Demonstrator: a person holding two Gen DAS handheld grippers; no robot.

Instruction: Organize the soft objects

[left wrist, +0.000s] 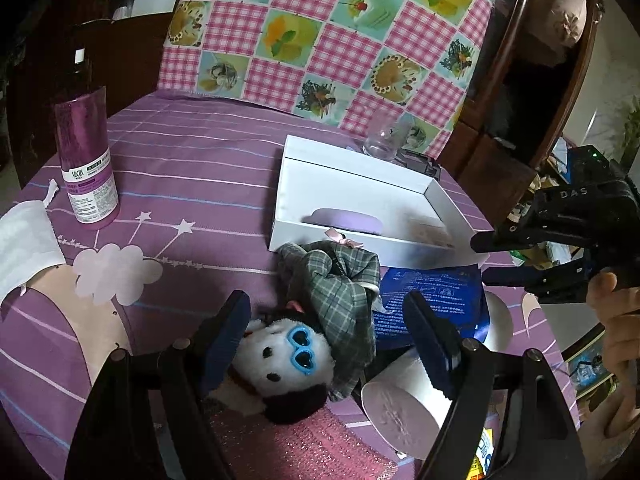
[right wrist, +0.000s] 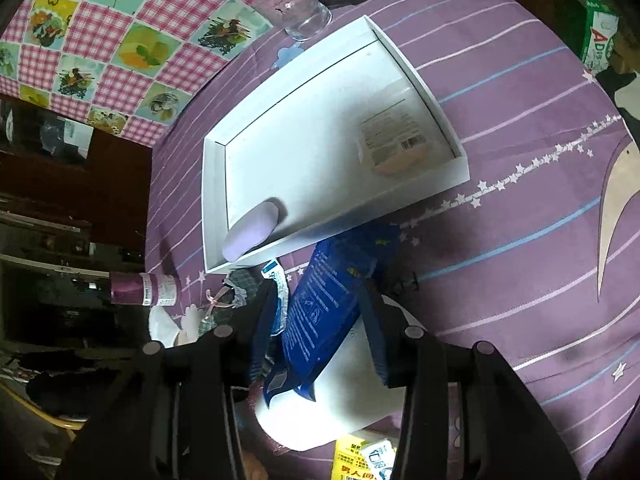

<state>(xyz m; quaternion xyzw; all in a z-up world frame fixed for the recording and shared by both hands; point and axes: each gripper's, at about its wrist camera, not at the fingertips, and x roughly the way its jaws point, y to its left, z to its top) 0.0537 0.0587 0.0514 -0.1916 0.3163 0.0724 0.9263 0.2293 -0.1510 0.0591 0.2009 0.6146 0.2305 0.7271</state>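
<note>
A plush doll (left wrist: 280,356) with a white face, blue heart glasses and a grey plaid outfit lies on the purple tablecloth. My left gripper (left wrist: 328,340) is open with its fingers on either side of the doll's head. A blue packet (left wrist: 432,300) lies on a white paper roll (left wrist: 400,404). A white box (left wrist: 360,204) holds a lilac soft pad (left wrist: 344,220). In the right wrist view my right gripper (right wrist: 316,316) is open around the blue packet (right wrist: 320,312), above the roll (right wrist: 340,396). The box (right wrist: 320,148) and the pad (right wrist: 250,232) lie ahead of it.
A purple bottle (left wrist: 86,160) stands at the left, with a dark bottle behind it. A glass (left wrist: 384,136) stands behind the box. A white cloth (left wrist: 24,244) lies at the left edge. A pink sparkly pad (left wrist: 304,444) lies under the doll. A checked cushion (left wrist: 320,28) lines the back.
</note>
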